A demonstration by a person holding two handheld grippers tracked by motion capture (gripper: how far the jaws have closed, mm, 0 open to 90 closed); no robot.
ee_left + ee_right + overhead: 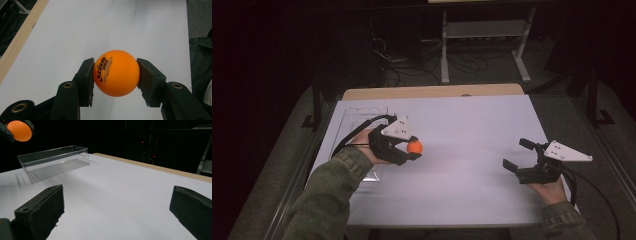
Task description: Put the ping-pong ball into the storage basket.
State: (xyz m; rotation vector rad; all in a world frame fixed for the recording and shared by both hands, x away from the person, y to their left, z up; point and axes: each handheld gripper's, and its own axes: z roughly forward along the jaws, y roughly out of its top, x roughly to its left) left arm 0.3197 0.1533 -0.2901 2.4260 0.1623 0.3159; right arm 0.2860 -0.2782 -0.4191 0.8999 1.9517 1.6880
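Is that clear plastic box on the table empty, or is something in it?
Empty: the clear box shows only its bare floor through the walls. The orange ball is outside it, clamped in the left hand-held gripper.

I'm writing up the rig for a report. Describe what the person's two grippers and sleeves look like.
Both the left gripper and the right gripper are black, each topped by a grey three-cornered plate dotted with small holes. A black cable trails back from each. Each jaw ends in a flat, dark, rough-faced pad; brass-coloured rings sit in the jaw arms. The sleeves are olive green with ribbed cuffs.
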